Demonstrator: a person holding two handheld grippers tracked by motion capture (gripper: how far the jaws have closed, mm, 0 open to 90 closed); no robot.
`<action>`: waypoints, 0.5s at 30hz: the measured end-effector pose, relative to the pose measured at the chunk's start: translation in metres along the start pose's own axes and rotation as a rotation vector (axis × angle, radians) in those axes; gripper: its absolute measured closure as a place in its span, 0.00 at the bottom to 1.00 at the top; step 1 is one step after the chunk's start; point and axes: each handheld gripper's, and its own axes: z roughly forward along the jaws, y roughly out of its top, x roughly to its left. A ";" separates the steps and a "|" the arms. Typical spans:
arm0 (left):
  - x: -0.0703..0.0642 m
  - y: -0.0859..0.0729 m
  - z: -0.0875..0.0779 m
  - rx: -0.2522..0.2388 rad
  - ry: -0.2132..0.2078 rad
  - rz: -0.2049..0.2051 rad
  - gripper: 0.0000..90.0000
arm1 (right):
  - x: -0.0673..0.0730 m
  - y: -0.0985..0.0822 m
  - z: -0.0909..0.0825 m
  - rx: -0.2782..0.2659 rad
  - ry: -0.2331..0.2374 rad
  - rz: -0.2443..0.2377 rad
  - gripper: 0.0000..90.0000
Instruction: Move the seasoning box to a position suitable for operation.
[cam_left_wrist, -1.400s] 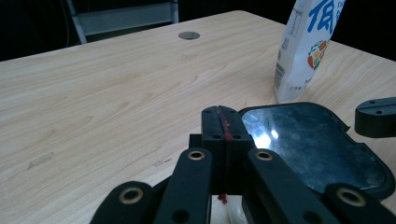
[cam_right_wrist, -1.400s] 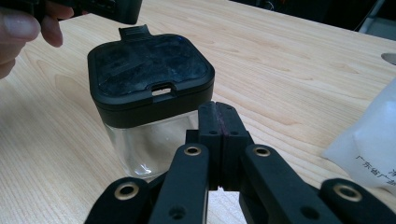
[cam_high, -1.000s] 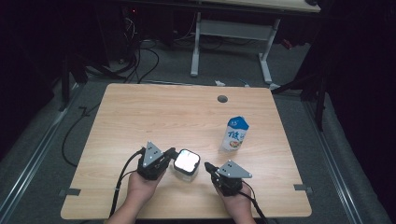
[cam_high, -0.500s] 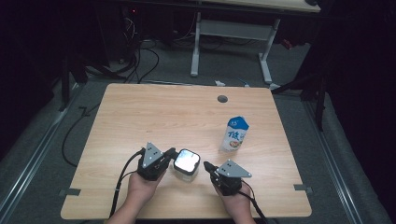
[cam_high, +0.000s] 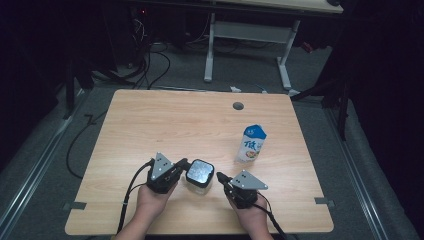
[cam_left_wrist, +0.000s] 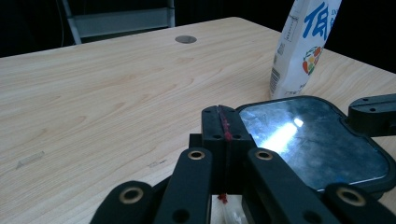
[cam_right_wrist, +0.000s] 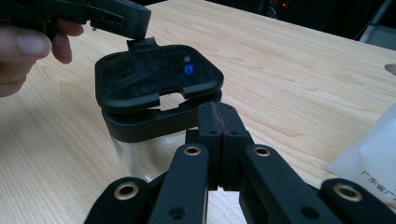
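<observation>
A clear container with a black lid (cam_high: 200, 173) stands near the table's front edge, between my two grippers. My left gripper (cam_high: 183, 163) is shut and empty, with its tip at the lid's left edge. From the right gripper view that tip (cam_right_wrist: 135, 23) sits just over a small tab on the lid (cam_right_wrist: 154, 79). My right gripper (cam_high: 220, 176) is also shut with nothing in it, pointing at the container's right side. Its jaws (cam_right_wrist: 218, 114) stand close to the lid's rim. In the left gripper view the shut jaws (cam_left_wrist: 223, 116) lie beside the glossy lid (cam_left_wrist: 313, 140).
A white and blue milk carton (cam_high: 251, 143) stands upright, right of and behind the container. A round cable hole (cam_high: 238, 106) sits at the far middle of the wooden table (cam_high: 165, 125). A second desk's legs (cam_high: 210, 45) stand beyond, with cables on the floor.
</observation>
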 end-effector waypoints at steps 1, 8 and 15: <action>0.000 0.000 0.000 0.000 0.001 -0.001 1.00 | 0.000 0.000 0.000 -0.002 0.000 -0.002 1.00; 0.000 0.000 0.000 0.001 0.001 -0.003 1.00 | 0.001 0.003 0.001 -0.005 0.002 0.002 1.00; 0.000 0.000 0.000 0.002 0.003 -0.002 1.00 | 0.002 0.005 0.004 -0.009 0.007 -0.004 1.00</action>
